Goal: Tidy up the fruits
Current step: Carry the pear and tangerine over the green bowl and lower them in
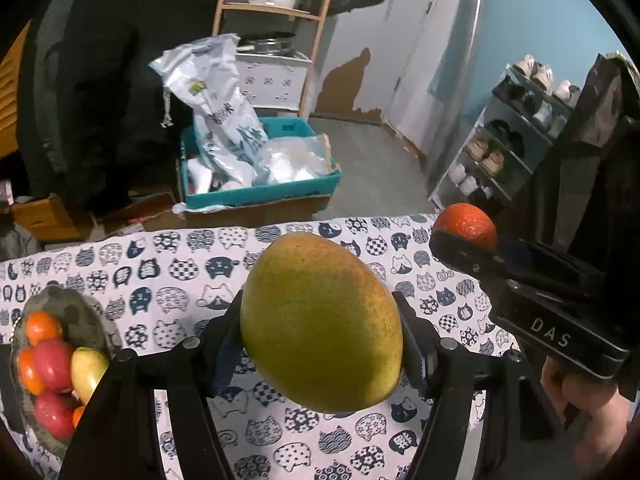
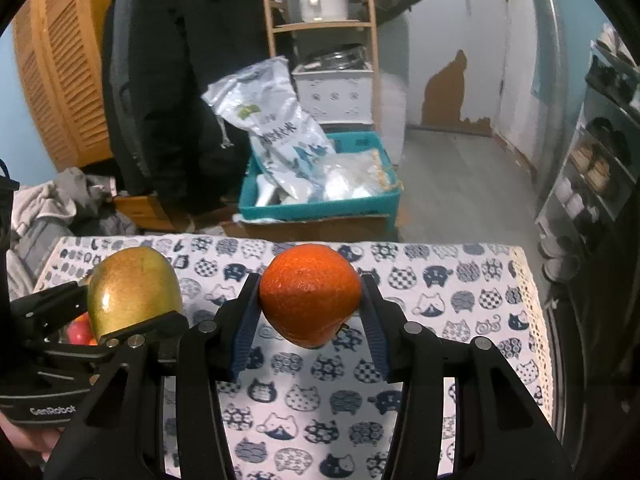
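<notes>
Above the cat-print tablecloth (image 1: 168, 272), with your left gripper (image 1: 320, 332) clamping the mango (image 1: 320, 320) and right gripper (image 2: 310, 300) clenching the orange (image 2: 310, 292), carry both gently to the bowl (image 1: 86, 316) at near left.

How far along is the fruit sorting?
Done: the bowl at the table's left already holds several fruits, red, orange and yellow. In hand: the left tool grips a mango and the right tool an orange, both off the tablecloth. Left: placing these two; no other loose fruit shows.
</notes>
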Action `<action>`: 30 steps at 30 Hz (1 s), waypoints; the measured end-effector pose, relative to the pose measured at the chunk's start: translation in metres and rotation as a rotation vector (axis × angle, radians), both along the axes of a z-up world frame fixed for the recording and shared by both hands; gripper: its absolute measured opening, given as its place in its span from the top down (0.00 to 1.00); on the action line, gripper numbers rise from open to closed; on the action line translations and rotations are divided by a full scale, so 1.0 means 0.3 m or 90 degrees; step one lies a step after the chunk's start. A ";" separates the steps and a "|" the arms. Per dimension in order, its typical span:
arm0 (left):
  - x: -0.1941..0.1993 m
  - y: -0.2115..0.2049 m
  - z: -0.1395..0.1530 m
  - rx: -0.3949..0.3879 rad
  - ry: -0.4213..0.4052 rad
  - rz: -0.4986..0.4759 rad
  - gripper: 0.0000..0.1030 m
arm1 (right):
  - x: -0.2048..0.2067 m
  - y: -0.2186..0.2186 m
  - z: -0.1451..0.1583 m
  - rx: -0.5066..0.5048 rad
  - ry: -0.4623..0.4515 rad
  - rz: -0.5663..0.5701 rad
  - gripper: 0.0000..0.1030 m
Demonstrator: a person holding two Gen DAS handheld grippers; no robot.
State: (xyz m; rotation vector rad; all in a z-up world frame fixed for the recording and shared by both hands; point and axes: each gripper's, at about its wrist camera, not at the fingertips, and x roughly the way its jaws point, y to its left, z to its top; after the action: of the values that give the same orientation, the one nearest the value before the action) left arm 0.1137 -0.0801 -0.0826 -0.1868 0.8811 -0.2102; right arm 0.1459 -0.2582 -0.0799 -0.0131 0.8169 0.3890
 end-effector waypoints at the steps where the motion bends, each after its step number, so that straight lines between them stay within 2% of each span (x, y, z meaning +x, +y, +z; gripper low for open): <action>1: -0.009 0.017 0.009 0.000 -0.003 0.004 0.33 | -0.003 0.014 0.009 0.002 -0.002 0.004 0.54; 8: -0.069 0.105 0.054 0.016 -0.031 0.028 0.33 | -0.020 0.120 0.058 0.010 -0.017 0.037 0.54; 14: -0.115 0.198 0.063 0.011 -0.039 0.053 0.33 | -0.035 0.214 0.061 0.006 -0.016 0.068 0.54; 30: -0.215 0.481 0.009 0.007 -0.024 0.132 0.33 | -0.051 0.501 0.027 -0.001 0.006 0.151 0.54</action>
State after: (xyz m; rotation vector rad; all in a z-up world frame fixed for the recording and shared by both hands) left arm 0.0492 0.0642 -0.0799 -0.2608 0.8197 -0.0157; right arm 0.1307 -0.1079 -0.0720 -0.1102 0.8278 0.6127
